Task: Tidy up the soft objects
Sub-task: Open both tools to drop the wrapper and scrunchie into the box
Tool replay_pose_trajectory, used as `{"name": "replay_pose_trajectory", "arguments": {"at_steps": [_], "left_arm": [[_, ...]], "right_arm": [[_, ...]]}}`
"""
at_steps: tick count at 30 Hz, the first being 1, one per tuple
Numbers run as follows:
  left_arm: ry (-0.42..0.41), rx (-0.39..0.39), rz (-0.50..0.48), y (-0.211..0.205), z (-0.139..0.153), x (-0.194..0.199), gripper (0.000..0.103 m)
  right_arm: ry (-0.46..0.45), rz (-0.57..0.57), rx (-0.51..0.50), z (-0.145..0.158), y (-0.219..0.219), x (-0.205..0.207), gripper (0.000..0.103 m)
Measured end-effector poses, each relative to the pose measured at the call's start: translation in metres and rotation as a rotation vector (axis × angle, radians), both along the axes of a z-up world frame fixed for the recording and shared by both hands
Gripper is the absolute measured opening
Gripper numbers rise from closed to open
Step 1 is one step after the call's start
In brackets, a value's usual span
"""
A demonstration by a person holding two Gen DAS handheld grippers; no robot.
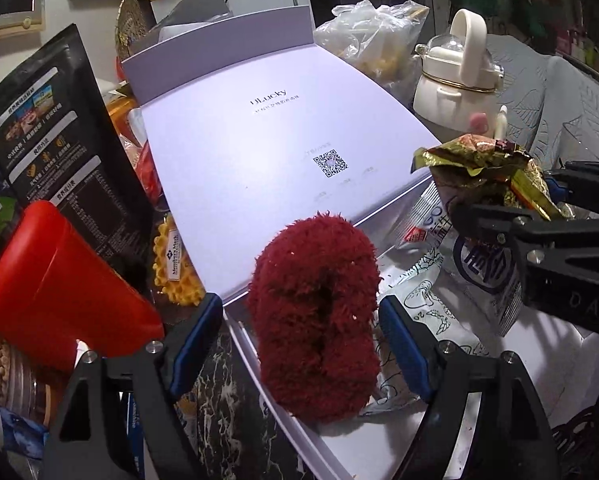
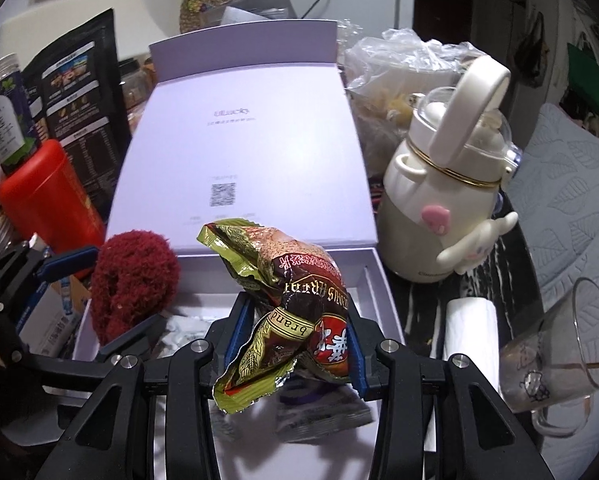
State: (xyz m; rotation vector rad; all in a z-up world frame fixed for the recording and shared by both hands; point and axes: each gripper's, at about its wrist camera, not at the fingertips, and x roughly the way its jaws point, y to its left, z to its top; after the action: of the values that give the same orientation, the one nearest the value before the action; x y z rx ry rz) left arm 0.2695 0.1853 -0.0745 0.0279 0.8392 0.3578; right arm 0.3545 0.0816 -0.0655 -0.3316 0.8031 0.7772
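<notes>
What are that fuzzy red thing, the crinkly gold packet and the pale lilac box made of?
Red thing: looks like shaggy yarn or chenille, matte, with loose tufted fibres all over. Gold packet: probably metallised foil or plastic film, shiny, sharply creased, with a serrated edge. Lilac box: apparently rigid cardboard, smooth and matte, with flat panels and crisp folded edges.

Two close wrist views angled down, left and right, both over the open lavender box (image 1: 259,152) (image 2: 239,152).
</notes>
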Motion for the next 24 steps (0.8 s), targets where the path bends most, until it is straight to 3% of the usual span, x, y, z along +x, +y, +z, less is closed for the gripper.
{"name": "replay_pose_trajectory", "arguments": {"at_steps": [11,14,24], "left_arm": [[-0.027,0.019,0.009,-0.004,0.02,-0.009,0.08],[-0.036,0.033,0.02,-0.004,0.027,-0.01,0.08],[-0.104,0.01,0.036,0.002,0.068,-0.026,0.08]], "right_arm": [[0.024,0.014,-0.001,0.013,-0.003,-0.01,0.051],[-0.005,0.012,0.006,0.024,-0.005,-0.016,0.061],[-0.105,-0.004,0.009,0.063,-0.01,-0.036,0.061]]}}
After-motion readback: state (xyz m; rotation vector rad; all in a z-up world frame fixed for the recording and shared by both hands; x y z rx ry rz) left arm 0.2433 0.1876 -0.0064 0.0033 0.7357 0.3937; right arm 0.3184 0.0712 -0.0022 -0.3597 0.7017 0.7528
